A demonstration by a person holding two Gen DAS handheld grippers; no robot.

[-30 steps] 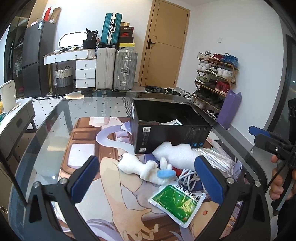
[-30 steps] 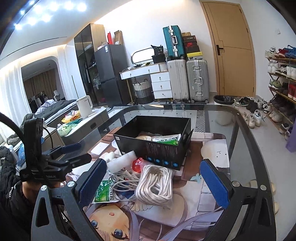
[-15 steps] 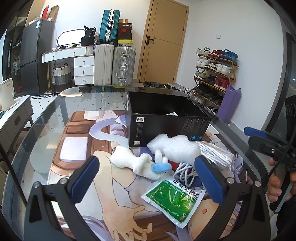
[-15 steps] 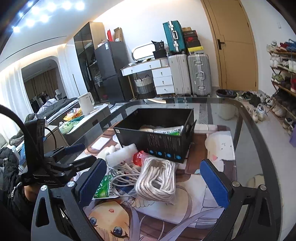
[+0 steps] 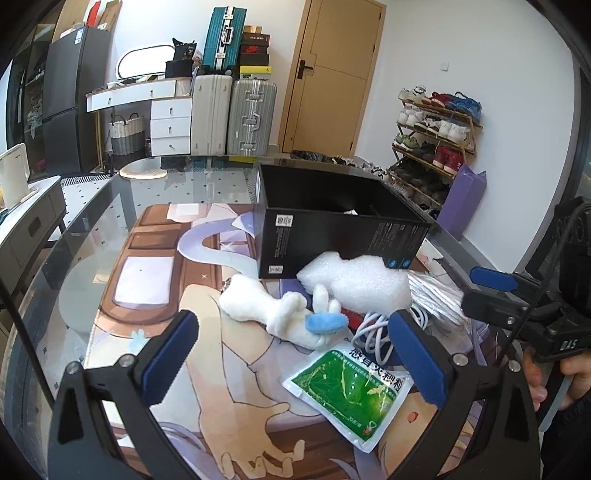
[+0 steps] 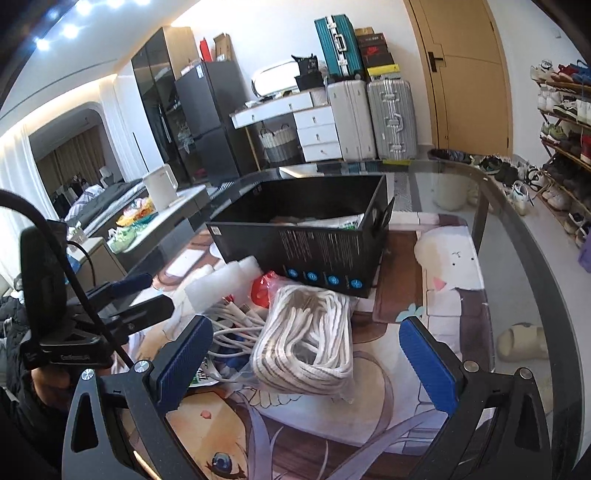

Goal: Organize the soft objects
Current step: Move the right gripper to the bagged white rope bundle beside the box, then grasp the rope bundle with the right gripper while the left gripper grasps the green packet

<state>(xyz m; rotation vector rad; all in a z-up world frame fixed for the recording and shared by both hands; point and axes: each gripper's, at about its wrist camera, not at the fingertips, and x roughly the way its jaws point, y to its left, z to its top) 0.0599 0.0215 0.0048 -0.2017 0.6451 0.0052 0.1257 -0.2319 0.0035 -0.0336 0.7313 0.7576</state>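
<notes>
Left gripper (image 5: pixel 291 354) lower + closer to plush toy (image 5: pixel 275 314) vs 1 s ago. Right gripper (image 6: pixel 306 360) nearer rope bundle (image 6: pixel 306 343), black box (image 6: pixel 314 240) looming larger. Both still spread wide, nothing gripped.

White-walled room: wooden door (image 5: pixel 334 77), suitcases (image 5: pixel 232 110) beside white drawer desk (image 5: pixel 147 114), shoe rack (image 5: pixel 436 136) along right wall, ceiling spotlights (image 6: pixel 70 22).

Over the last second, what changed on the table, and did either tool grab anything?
Both tools advanced toward the pile: the left tool closed in on the white plush toy, the right tool on the bagged rope coil. Neither grasped anything; both remain open. The pile and black box stayed put.
</notes>
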